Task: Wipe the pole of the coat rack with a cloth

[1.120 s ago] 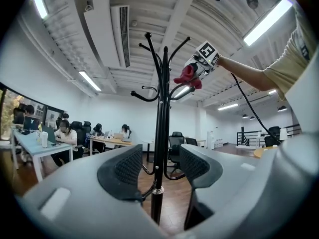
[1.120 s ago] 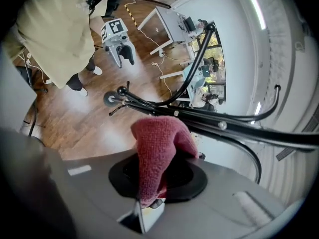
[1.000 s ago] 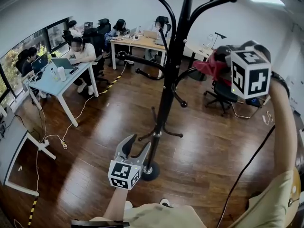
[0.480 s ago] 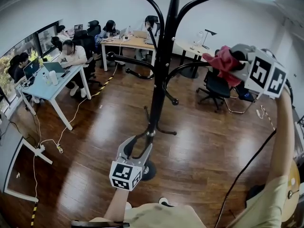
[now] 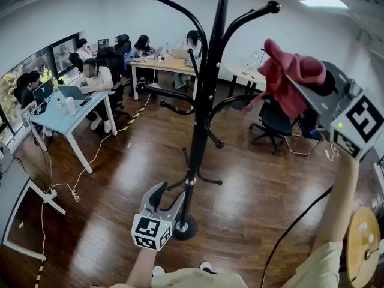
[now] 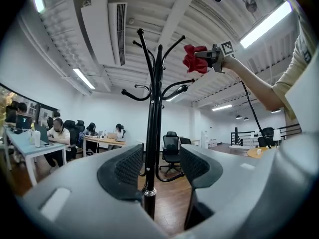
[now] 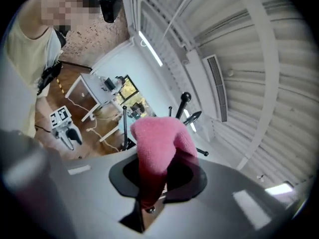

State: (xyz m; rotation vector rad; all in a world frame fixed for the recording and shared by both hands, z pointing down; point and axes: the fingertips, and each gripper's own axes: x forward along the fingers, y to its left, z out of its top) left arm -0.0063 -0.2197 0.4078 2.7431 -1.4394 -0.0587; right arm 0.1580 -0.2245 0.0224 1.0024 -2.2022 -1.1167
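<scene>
Head view: right gripper [image 5: 303,80], pinched on the red cloth [image 5: 283,80], has been lifted higher and is now held right of the coat rack pole [image 5: 206,101], near the top hooks and apart from it. Left gripper [image 5: 165,198] is kept low by the base.

Left gripper view: jaws spread, pole framed between them, not gripped.

Right gripper view: cloth clamped between the jaws. Wiping is judged not yet begun, and a start from the top seems likely.

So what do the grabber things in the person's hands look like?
Both are grey plastic: the left hand-held gripper and the right hand-held gripper. Their jaws have black pads. Each carries a white cube with black square markers. A thin black cable hangs beside the right arm. The shirt is pale yellow, short-sleeved.
</scene>
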